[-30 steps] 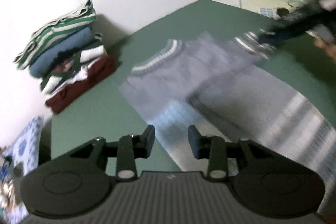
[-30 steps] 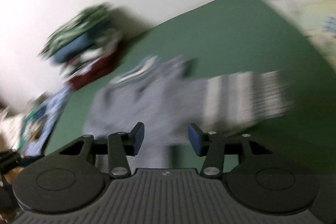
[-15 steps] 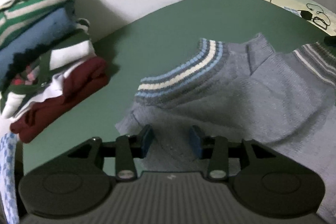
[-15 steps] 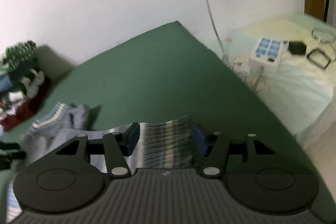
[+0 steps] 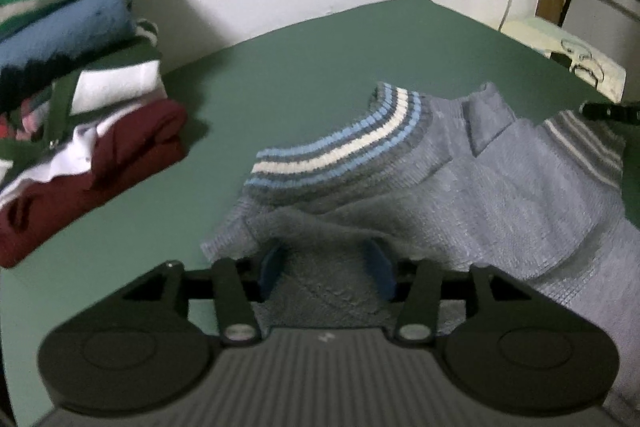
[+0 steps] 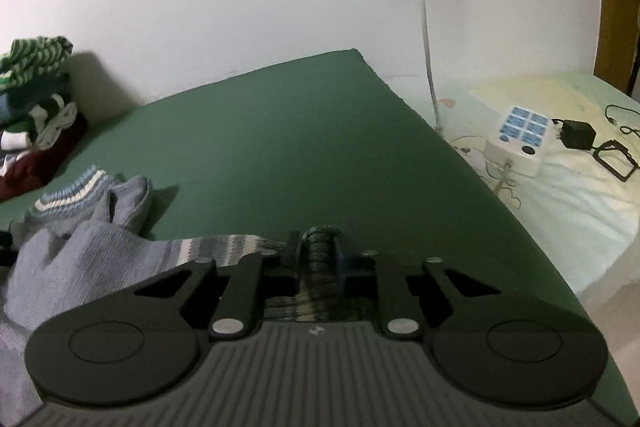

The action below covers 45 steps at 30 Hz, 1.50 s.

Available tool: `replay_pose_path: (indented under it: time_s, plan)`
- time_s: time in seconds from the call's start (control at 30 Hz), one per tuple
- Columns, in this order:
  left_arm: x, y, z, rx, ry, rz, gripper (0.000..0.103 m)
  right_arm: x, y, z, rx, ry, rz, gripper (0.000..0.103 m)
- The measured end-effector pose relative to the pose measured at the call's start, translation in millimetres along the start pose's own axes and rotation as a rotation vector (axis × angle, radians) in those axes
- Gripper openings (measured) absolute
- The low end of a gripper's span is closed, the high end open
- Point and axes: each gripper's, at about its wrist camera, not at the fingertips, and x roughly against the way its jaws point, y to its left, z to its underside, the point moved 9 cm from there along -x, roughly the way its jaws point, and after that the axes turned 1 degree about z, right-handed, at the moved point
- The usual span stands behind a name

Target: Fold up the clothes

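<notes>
Green mat [image 5: 304,67] bears rumpled grey sweater [image 5: 500,195]; right tongs [image 6: 317,259] closing on its hem, left tongs [image 5: 326,267] opening.

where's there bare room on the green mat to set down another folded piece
The widest free patch of green mat runs from the grey sweater back to the wall and out to the mat's far edge by the bed. A narrower strip lies between the sweater and the stack of folded clothes. That stack's corner and the sweater's side are crowded.
</notes>
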Motion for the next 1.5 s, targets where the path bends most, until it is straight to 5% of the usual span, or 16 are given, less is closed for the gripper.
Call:
replay_pose_path:
  time_s: [0.23,0.37,0.6,0.8,1.03,1.17,1.5]
  plan:
    - [-0.2,-0.4,-1.4,-0.005,-0.018,0.0,0.054,17.5,-3.6,-21.3,-0.157,-0.039,-0.053,0.013]
    - [8.1,-3.5,-13.8,0.001,-0.042,0.016,0.018,39.6,3.1,-49.6,-0.323,-0.098,-0.174,0.012]
    - [0.8,-12.2,-27.3,-0.004,-0.025,0.09,0.018,81.1,18.7,-103.5,-0.506,-0.226,-0.361,0.012]
    - [-12.6,-10.3,-16.6,-0.002,0.002,0.075,0.023,106.8,27.9,-132.5,-0.544,-0.328,-0.409,0.012]
    - [3.0,-14.7,-20.8,-0.018,-0.033,0.112,0.023,100.1,40.8,-122.3,-0.444,-0.272,-0.351,0.012]
    - [-5.7,-12.7,-16.5,-0.05,0.012,0.104,0.024,107.7,50.1,-124.5,-0.437,-0.273,-0.405,0.012]
    - [-11.0,-6.8,-13.1,-0.007,0.015,0.152,0.033,187.8,156.5,-112.7,-0.272,-0.167,-0.891,0.012]
